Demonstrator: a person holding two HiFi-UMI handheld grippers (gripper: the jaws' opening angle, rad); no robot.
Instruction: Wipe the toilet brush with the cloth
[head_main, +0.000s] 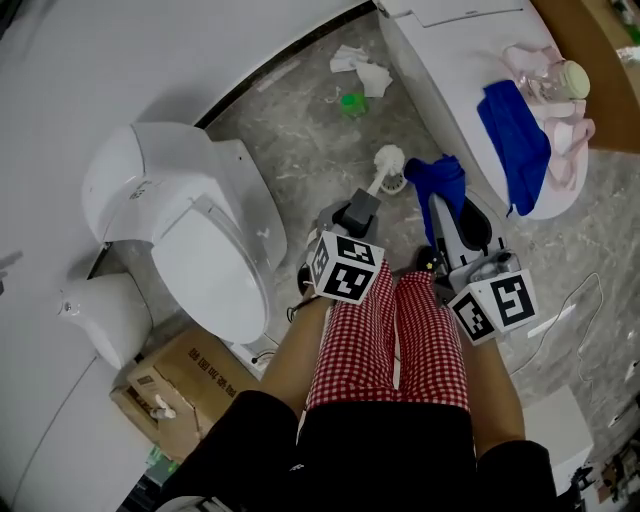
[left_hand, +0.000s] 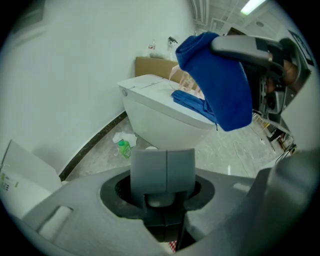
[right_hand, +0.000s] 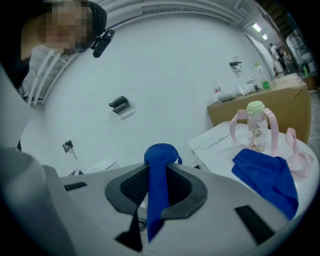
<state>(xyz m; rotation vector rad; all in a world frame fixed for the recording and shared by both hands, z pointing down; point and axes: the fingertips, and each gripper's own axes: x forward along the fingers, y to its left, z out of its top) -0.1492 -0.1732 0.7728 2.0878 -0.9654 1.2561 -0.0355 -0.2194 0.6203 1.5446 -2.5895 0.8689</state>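
My left gripper (head_main: 352, 222) is shut on the grey handle (head_main: 361, 209) of the toilet brush. Its white brush end (head_main: 389, 158) points away over the marble floor. In the left gripper view the grey handle (left_hand: 162, 169) stands upright between the jaws of my left gripper (left_hand: 162, 186). My right gripper (head_main: 446, 205) is shut on a blue cloth (head_main: 441, 178), which bunches just right of the brush. In the right gripper view a fold of the cloth (right_hand: 158, 175) is pinched in my right gripper (right_hand: 156, 192). The left gripper view shows the cloth (left_hand: 220, 82) hanging above and to the right.
A white toilet (head_main: 190, 225) stands at the left, with a white bin (head_main: 105, 315) and a cardboard box (head_main: 180, 385) near it. A second toilet (head_main: 440, 75) at the right carries another blue cloth (head_main: 515, 130) and a pink bottle (head_main: 555, 78). A green bottle (head_main: 350, 103) and tissue (head_main: 362, 70) lie on the floor.
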